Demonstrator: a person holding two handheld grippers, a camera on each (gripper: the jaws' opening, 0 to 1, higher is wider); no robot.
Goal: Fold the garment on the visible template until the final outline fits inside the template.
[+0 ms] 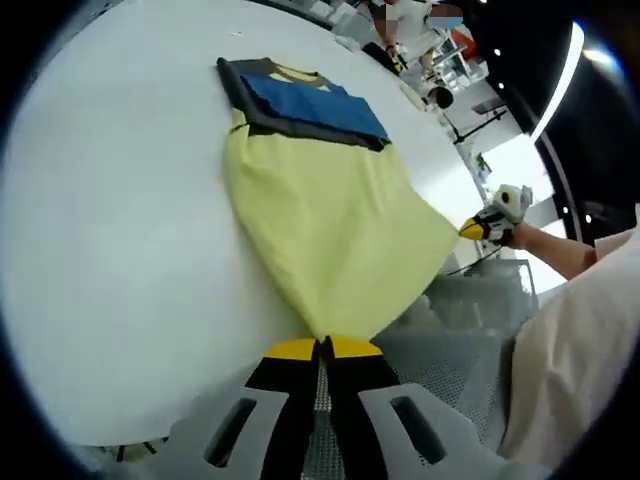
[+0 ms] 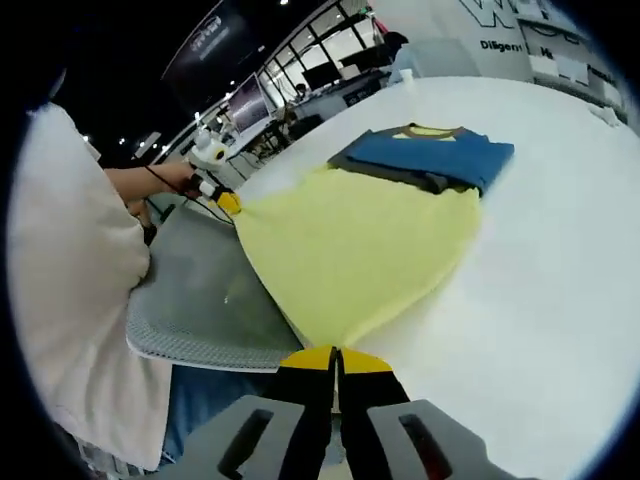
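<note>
Both my left tool [image 1: 322,345] and right tool [image 2: 337,352] are clamped on the yellow garment's [image 1: 330,225] hem corners, stretched off the counter [image 1: 120,250] edge. Uneven pulling could drag it sideways.

I worked in what looked like a large exhibition or demo hall. Beyond my jaws lay a broad white bench [image 1: 120,250], and past its far edge stood other tables with equipment [image 2: 330,95], a dark ceiling with strip lights [image 1: 560,80] and big wall lettering [image 2: 500,25].
</note>
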